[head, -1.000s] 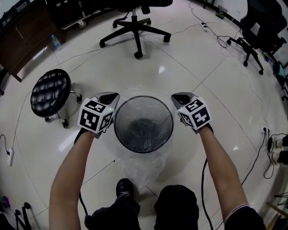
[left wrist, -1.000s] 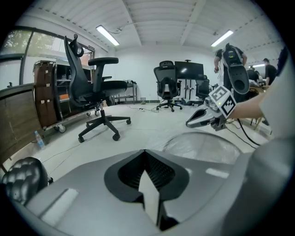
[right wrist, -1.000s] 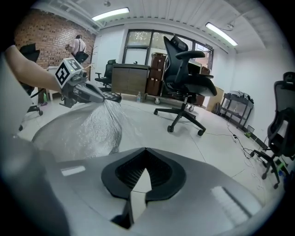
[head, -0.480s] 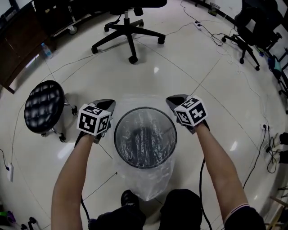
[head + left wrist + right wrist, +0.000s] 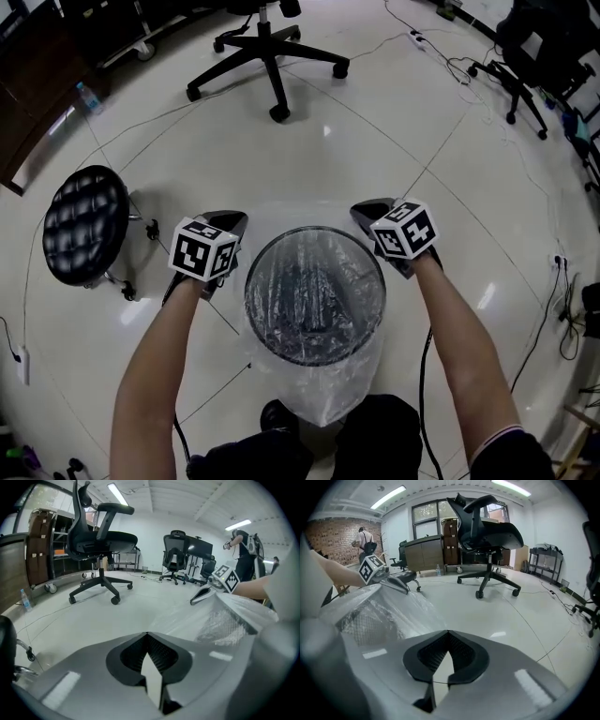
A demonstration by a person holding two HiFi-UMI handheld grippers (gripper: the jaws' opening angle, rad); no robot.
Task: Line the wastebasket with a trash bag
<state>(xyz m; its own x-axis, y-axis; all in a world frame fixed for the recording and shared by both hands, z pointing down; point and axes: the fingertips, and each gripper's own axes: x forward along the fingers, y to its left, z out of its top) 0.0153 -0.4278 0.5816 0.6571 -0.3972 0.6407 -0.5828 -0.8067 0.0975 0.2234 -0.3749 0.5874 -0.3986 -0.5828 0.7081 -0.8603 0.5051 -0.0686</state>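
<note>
White glossy tiled floor (image 5: 375, 141), with ceiling lights reflected in it and thin cables (image 5: 553, 309) trailing across.

Room: office-workshop, with a red brick wall (image 5: 328, 536), ceiling strip lights (image 5: 389, 496), a dark wooden cabinet (image 5: 28, 103) with a small water bottle (image 5: 87, 97) beside it, a black five-star swivel chair (image 5: 267, 61) and a black tufted round stool on castors (image 5: 84, 225).

Task item: round black mesh wastebasket (image 5: 281, 349), upright on the floor between the person's forearms. A clear plastic trash bag (image 5: 323, 398) is drawn over its mouth, with slack film hanging on the near side.

Left gripper (image 5: 234, 221): just outside the left rim, jaws closed with tips together, pinching the bag's edge.

Right gripper (image 5: 364, 212): just outside the right rim, jaws closed likewise on the film.

Markings: black-and-white square patterns on both gripper cubes.
</note>
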